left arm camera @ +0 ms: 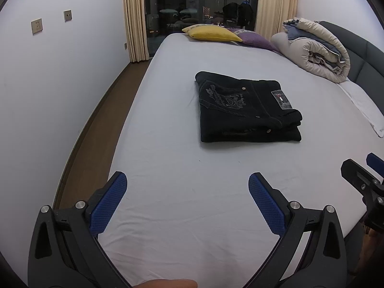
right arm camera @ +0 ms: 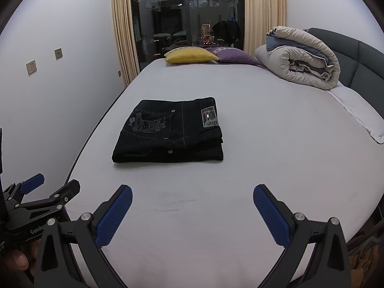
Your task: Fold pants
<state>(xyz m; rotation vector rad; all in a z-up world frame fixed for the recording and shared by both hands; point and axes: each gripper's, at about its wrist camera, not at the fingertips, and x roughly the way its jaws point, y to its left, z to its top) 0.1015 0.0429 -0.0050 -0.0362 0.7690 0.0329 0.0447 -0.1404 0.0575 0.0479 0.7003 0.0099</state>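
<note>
Since the pants (left arm camera: 249,106) lie folded square mid-bed (left arm camera: 182,168), likely finished, both the left gripper (left arm camera: 187,180) and right gripper (right arm camera: 192,193) hover near, jaws wide, holding nothing.

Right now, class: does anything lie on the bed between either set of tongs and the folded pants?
Nothing visible does. Only bare sheet separates the open left tongs and right tongs from the folded pants.

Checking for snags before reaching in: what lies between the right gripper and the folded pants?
Only bare bedsheet between the open right gripper and the pants, in the right wrist view.
</note>
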